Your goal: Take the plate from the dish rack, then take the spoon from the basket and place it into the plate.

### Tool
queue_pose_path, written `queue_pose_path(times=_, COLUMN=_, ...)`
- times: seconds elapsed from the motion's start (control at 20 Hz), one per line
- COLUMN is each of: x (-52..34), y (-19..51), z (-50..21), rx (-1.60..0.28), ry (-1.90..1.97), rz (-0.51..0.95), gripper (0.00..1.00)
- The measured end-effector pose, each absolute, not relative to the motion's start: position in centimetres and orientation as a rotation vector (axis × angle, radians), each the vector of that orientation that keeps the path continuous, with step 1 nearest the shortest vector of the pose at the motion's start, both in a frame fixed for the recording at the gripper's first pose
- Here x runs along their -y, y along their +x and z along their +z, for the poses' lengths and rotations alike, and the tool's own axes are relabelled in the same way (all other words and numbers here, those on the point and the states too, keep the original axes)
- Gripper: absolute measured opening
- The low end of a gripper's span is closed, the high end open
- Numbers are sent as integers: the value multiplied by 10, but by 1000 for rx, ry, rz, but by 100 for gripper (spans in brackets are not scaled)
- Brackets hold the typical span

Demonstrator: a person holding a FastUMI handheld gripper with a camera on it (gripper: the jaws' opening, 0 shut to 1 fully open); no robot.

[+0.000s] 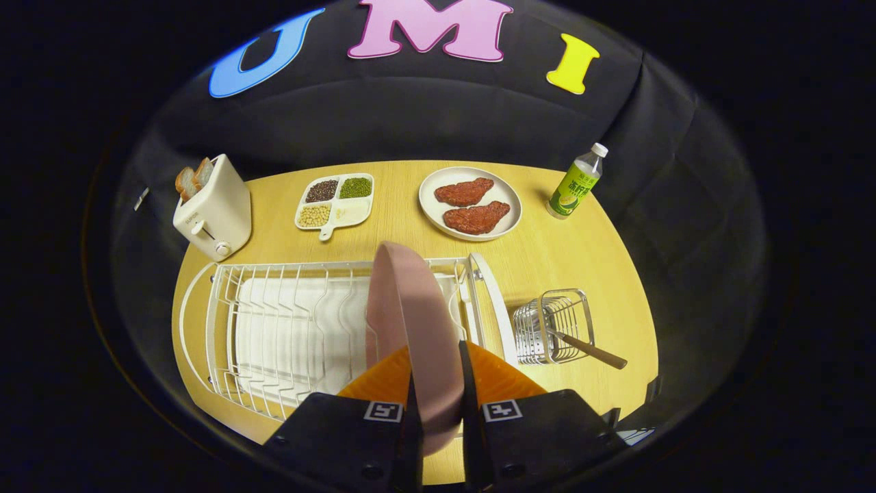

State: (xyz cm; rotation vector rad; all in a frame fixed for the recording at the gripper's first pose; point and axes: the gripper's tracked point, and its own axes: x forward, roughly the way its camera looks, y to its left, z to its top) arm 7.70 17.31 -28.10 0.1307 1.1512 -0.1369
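A pink plate (410, 308) stands on edge between my two fingers, over the right part of the white wire dish rack (287, 329). My gripper (436, 390) is shut on the plate's near rim, one finger on each face. To the right of the rack stands a small wire basket (551, 322). A spoon with a brown handle (594, 351) leans out of it toward the right.
Beyond the rack on the wooden table (602, 274) are a white toaster (212, 209) with bread, a divided tray of grains (335, 200), a white plate with two steaks (471, 203) and a green-labelled bottle (576, 183) at the far right.
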Motion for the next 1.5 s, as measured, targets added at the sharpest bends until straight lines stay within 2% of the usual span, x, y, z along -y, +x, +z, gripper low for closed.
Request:
queue_pose_path(times=0.3, x=-154, y=104, z=-232, rx=-1009, ry=-135, rz=-163, gripper=27)
queue_pose_path(times=0.55, x=-161, y=73, z=-202, rx=-981, ry=164, rz=-33, gripper=27)
queue_pose_path(times=0.8, x=-152, y=4, z=-185, rx=-939, ry=412, rz=97, gripper=26)
queue_pose_path(times=1.15, x=-176, y=-127, z=-247, rx=-1139, ry=594, rz=184, gripper=26)
queue_pose_path(times=1.35, x=-204, y=-158, z=-294, rx=-1199, ry=708, rz=248, gripper=27)
queue_pose_path(times=1.5, x=-209, y=-159, z=-325, rx=-1209, ry=742, rz=242, gripper=27)
